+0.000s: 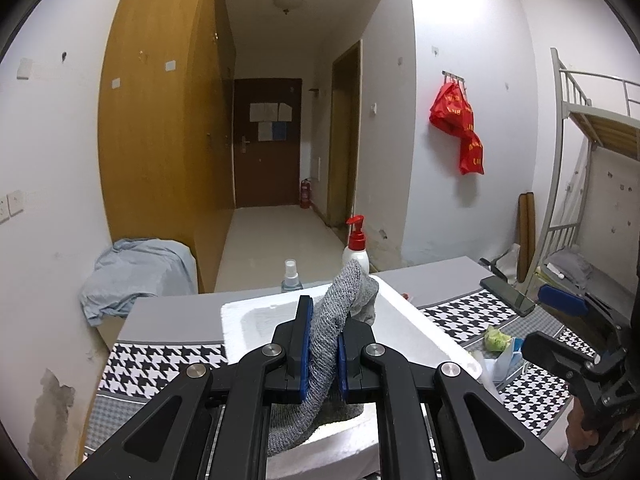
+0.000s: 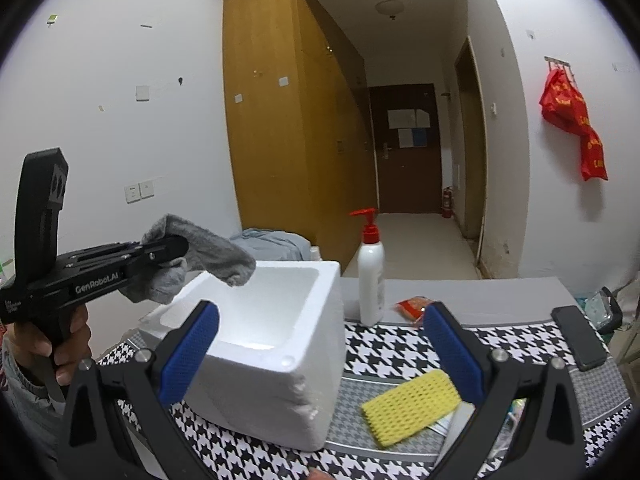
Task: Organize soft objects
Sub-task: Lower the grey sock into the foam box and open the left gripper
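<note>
Above the white foam box at frame centre, the left gripper, clamped on the grey sock, should release only once inside, while the right gripper gapes empty.

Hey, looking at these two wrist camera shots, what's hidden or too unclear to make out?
- Foam box floor: left wrist view, blocked by the left gripper and the grey sock it holds.
- Sock's lower end: cut off behind the gripper body, left wrist view.
- Papers on the far door: too small to read in either view.
- Items beside the yellow sponge: right wrist view, covered by the right gripper's fingers.
</note>
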A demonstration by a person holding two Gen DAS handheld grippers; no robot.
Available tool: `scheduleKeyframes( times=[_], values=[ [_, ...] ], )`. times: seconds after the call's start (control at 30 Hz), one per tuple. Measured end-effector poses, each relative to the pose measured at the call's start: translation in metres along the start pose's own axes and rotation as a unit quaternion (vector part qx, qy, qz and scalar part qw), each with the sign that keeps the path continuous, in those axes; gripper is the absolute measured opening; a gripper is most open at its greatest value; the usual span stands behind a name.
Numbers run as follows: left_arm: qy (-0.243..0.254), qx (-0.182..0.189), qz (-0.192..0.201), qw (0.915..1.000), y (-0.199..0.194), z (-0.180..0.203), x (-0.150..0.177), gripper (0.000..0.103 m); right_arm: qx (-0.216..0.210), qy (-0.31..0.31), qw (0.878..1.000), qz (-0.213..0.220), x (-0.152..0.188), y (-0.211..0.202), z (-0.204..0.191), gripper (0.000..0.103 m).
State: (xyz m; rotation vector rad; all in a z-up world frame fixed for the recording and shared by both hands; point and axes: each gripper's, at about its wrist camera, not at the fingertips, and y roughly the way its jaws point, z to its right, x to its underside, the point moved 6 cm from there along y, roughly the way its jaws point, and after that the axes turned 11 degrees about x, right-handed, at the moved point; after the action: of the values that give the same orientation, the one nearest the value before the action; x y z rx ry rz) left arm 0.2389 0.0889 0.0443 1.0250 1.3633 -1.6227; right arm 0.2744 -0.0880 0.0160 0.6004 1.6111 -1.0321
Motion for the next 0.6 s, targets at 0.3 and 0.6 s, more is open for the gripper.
scheduleKeyframes(
  times=[0.3,0.6],
  values=[
    [-0.007,-0.003,-0.027,0.9996,0.022,0.002,0.003,0.013,0.019,0.016,1.0,-0.005,0.007,-0.001,0.019,0.103],
    [-0.021,-0.029,-0.026,0.999,0.03,-0.007,0.006,0.074,0.029,0.027,0.999,-0.01,0.014,-0.002,0.033,0.103]
  ],
)
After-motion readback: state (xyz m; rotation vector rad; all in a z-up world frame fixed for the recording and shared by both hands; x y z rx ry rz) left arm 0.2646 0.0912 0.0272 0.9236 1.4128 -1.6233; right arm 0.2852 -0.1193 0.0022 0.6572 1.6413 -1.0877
